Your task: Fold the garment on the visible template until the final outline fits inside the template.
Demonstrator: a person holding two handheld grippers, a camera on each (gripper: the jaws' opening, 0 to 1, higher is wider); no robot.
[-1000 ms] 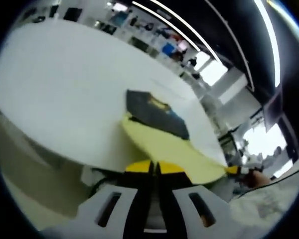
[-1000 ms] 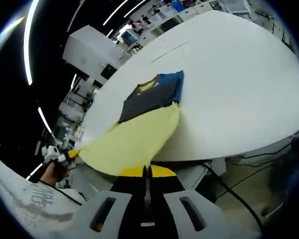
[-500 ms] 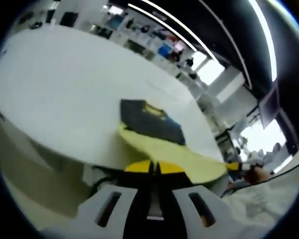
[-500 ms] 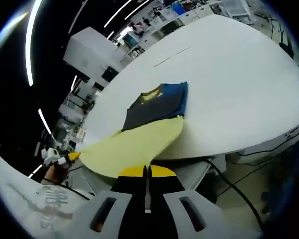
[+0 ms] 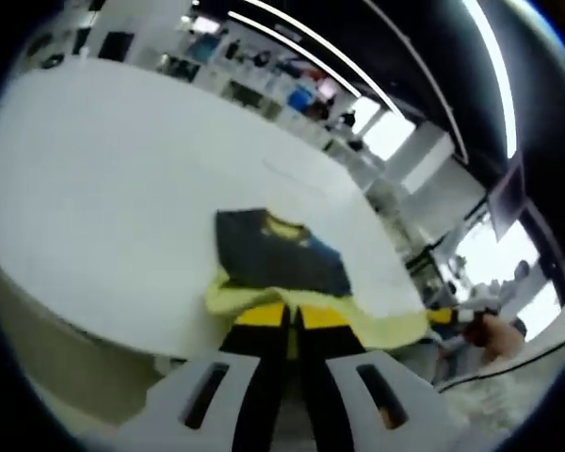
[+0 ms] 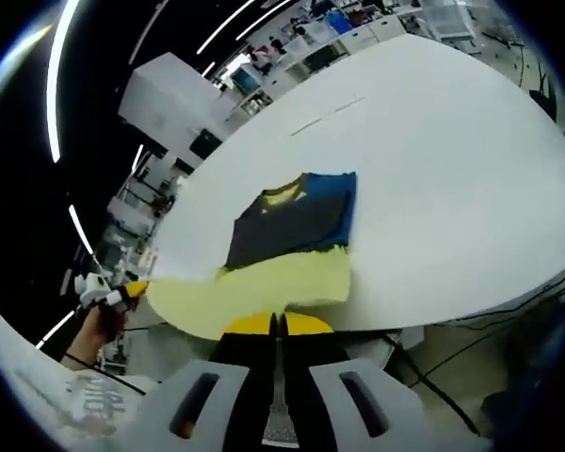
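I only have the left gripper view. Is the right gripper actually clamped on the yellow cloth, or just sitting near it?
Observer: In the right gripper view, the right gripper has its jaws closed together on the near edge of the yellow cloth.
Operator: And how does my left gripper look from that side?
Observer: The left gripper is at the far left of that view, held in a hand, at the cloth's other corner. The cloth stretches between the two grippers, with the dark part of the garment lying on the white table beyond it.
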